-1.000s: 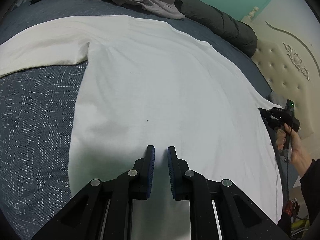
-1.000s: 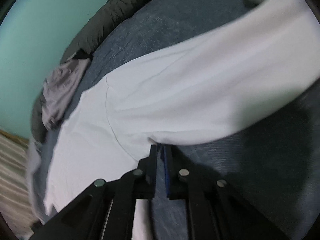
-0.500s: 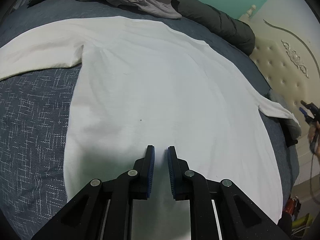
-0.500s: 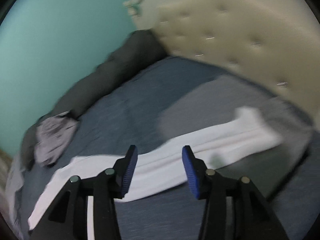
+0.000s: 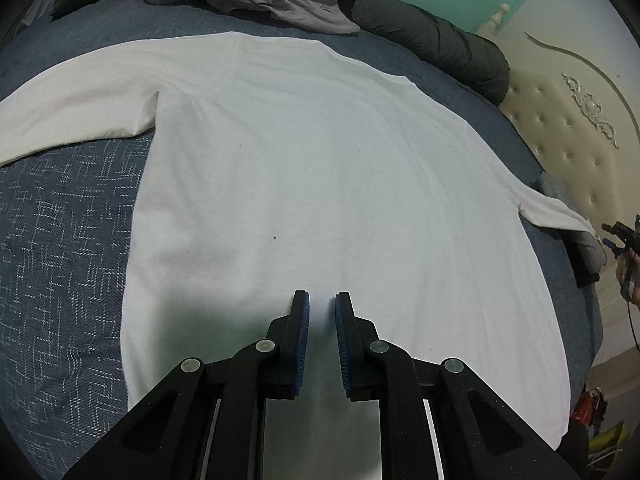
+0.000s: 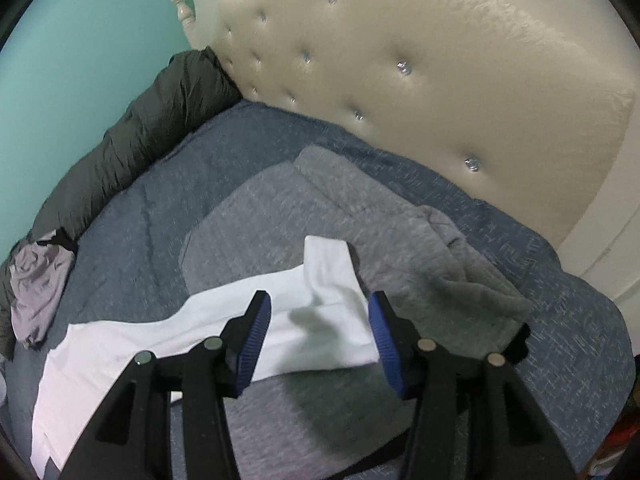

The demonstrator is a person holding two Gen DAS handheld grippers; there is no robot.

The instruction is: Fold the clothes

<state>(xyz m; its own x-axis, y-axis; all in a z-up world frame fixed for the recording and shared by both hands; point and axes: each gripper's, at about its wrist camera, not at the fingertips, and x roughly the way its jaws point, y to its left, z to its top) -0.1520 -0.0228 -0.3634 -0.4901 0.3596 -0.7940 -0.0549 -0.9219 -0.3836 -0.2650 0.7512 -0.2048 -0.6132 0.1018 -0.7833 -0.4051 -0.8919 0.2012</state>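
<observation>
Blue bedspread (image 5: 60,240) carries the white shirt (image 5: 320,180) spread flat; left gripper (image 5: 322,300) nearly closed, empty at six o'clock; right gripper (image 6: 318,308) just opened, sleeve (image 6: 320,280) released on grey blanket (image 6: 380,220), a possible snag.

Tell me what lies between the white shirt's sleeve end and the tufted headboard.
In the right wrist view, the white shirt's sleeve end rests on a folded grey blanket; past it, a strip of blue bedspread reaches the tufted headboard.
</observation>
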